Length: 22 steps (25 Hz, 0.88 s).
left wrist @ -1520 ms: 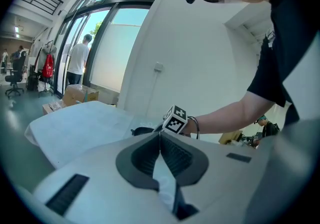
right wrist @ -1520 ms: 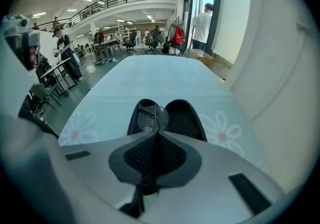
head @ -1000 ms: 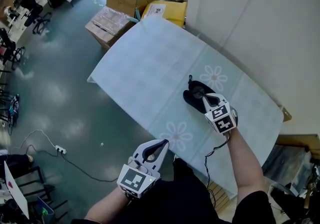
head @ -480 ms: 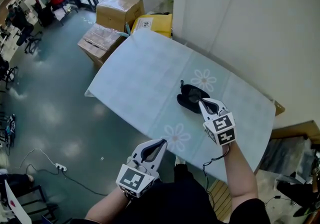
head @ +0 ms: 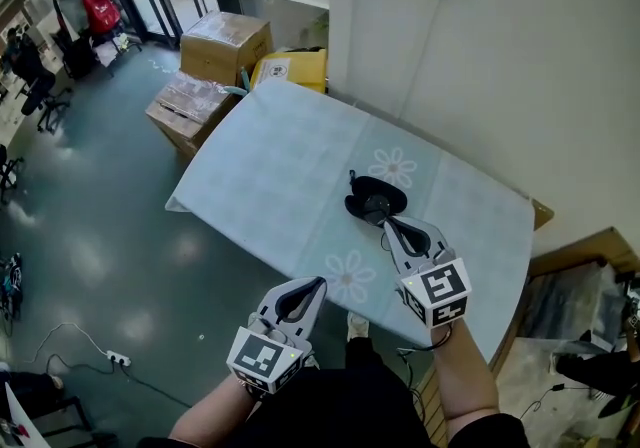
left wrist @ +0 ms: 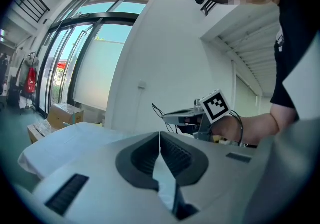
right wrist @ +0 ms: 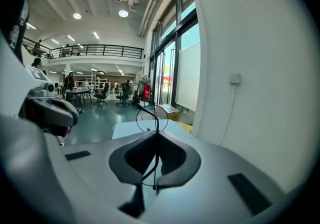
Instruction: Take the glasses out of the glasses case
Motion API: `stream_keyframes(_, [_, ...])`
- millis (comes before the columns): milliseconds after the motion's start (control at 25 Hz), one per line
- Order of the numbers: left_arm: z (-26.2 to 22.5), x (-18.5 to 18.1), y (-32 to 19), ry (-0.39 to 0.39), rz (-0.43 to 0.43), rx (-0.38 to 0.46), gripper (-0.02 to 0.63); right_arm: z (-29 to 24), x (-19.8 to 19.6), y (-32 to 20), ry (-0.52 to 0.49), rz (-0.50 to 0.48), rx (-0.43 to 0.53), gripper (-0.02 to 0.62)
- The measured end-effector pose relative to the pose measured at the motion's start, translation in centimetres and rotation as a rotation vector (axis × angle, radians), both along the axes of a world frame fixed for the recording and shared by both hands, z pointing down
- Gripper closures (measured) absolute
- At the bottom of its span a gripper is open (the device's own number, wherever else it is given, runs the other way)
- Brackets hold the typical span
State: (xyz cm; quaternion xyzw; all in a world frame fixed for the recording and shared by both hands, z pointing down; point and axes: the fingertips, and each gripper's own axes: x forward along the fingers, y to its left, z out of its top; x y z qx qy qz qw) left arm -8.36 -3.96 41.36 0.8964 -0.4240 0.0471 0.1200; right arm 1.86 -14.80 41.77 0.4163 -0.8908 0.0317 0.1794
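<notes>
Right gripper [head: 388,226]: pressed together on the glasses [right wrist: 156,119]. Its own view shows a thin wire frame pinched in the seam between the jaws, with one round lens standing above the tips.
Left gripper [head: 318,284]: jaws pressed together with nothing between them. It is held off the near edge of the table [head: 280,166] and touches nothing.
Glasses case [head: 358,204]: a dark case lying on the flower-printed cloth, toward the wall side of the table, just beyond the right gripper's tips.
Where the glasses are: in the right gripper's pinch, directly over or beside the case. From the head view I cannot tell whether the frame is fully clear of it.
Step in hand: judging by the grip, this is the lift-out. The glasses seem raised, but setting them down apart from the case is not yet done.
Risk, slip: the hold is on a thin wire section, so the frame could pivot or slide out of the seam if the gripper tilts or moves sharply.
Risk, snag: a temple arm may catch the case rim and drag the case along, since nothing steadies the case.
Risk, damage: squeezing so slender a frame could bend it, and the lens could be scraped if it brushes the case or the table.
Risk, drop: the floor lies far below the near table edge, so a release there would probably be costly.
</notes>
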Motion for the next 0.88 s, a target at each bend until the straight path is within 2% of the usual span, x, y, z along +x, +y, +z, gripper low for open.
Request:
stream_keyframes(320, [-0.7, -0.6, 1.7, 0.015, 0.030, 0.024, 0.575, -2.4, -0.8, 5.2, -0.092, 0.051, 0.032, 0.569])
stream_keyframes(880, [-0.4, -1.4, 5.5, 0.014, 0.145, 0.024, 0.575, -2.3, -1.8, 12.9, -0.139, 0.152, 0.028, 0.570])
